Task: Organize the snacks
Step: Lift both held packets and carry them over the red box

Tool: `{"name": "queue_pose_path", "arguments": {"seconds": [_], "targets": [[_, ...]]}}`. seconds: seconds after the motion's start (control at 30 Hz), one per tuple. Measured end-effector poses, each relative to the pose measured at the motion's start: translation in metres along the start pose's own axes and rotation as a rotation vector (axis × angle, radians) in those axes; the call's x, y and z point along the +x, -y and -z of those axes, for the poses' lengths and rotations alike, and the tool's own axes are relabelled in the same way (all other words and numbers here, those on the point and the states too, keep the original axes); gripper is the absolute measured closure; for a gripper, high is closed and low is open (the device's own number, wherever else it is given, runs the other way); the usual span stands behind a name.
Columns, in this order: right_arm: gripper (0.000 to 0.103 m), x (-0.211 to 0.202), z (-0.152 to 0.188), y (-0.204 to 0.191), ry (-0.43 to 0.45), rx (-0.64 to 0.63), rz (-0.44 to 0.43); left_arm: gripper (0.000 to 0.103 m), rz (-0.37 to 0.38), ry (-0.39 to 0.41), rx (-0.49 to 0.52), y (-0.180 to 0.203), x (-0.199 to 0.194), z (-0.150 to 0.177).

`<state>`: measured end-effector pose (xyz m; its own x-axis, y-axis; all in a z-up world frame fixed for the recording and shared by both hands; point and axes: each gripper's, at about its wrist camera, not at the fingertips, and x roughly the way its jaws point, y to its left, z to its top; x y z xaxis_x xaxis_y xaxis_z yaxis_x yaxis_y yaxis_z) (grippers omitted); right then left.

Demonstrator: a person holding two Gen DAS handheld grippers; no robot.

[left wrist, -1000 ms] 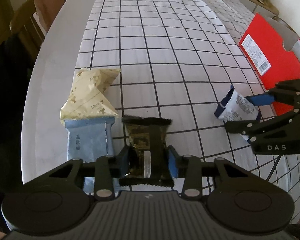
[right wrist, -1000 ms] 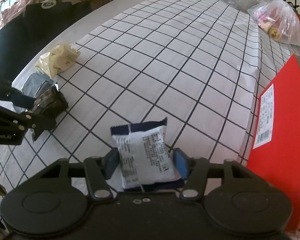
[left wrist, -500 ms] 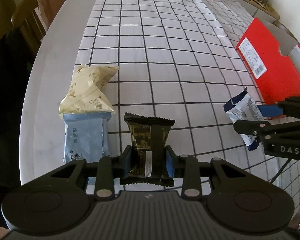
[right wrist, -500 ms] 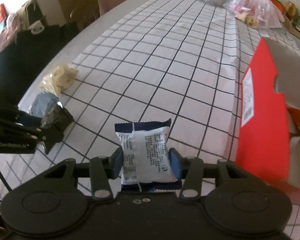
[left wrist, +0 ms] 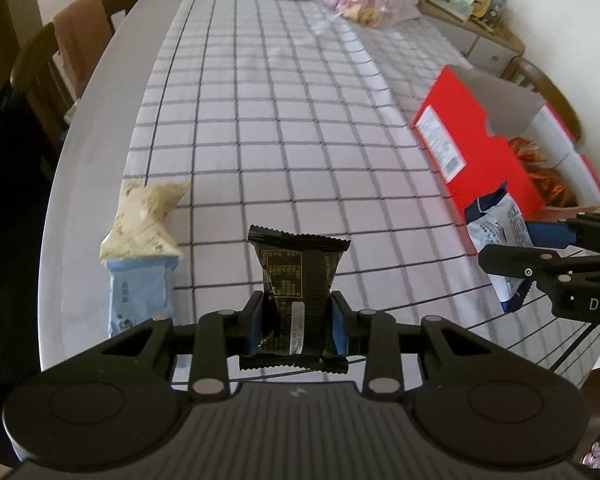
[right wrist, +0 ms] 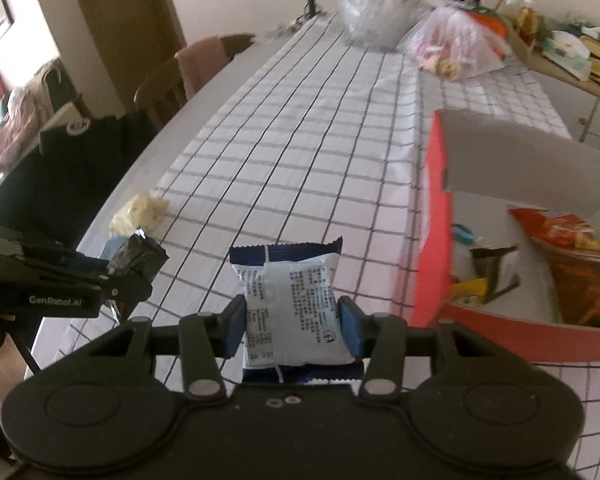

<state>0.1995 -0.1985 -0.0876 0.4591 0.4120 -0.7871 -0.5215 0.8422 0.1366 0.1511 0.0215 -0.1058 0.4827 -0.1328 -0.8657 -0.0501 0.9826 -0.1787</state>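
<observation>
My left gripper (left wrist: 298,330) pinches the black snack packet (left wrist: 296,292) and my right gripper (right wrist: 292,326) clamps the white-and-blue packet (right wrist: 294,312), both clear of the table. I should carry them level over the red box (right wrist: 432,240) rim, then release low inside.

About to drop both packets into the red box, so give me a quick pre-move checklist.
1. Left gripper clamped on black packet: ok.
2. Right gripper clamped on white-and-blue packet: ok.
3. Both packets clear of the tablecloth: ok.
4. Red box open, flap raised: ok.
5. Room left inside box beside the orange bag: cannot tell.
6. Cream packet and light-blue packet on the table, waiting: ok.
</observation>
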Motion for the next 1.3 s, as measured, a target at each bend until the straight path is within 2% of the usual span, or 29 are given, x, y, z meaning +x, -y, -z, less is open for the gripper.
{"name": "queue_pose_path", "arguments": {"seconds": [0.33, 0.63, 0.87, 1.3], "targets": [[0.055, -0.047, -0.006, 0.036, 0.103, 0.034, 0.045, 0.07, 0.039, 0.08, 0.065, 0.052, -0.023, -0.024], [0.055, -0.073, -0.006, 0.081, 0.146, 0.07, 0.088, 0.07, 0.056, 0.115, 0.122, 0.11, -0.023, -0.048], [0.055, -0.081, -0.008, 0.123, 0.151, 0.108, 0.121, 0.07, 0.069, 0.129, 0.147, 0.155, -0.014, -0.07], [0.055, -0.072, -0.014, 0.207, 0.117, 0.173, 0.181, 0.07, 0.053, 0.087, 0.127, 0.219, 0.029, -0.105]]}}
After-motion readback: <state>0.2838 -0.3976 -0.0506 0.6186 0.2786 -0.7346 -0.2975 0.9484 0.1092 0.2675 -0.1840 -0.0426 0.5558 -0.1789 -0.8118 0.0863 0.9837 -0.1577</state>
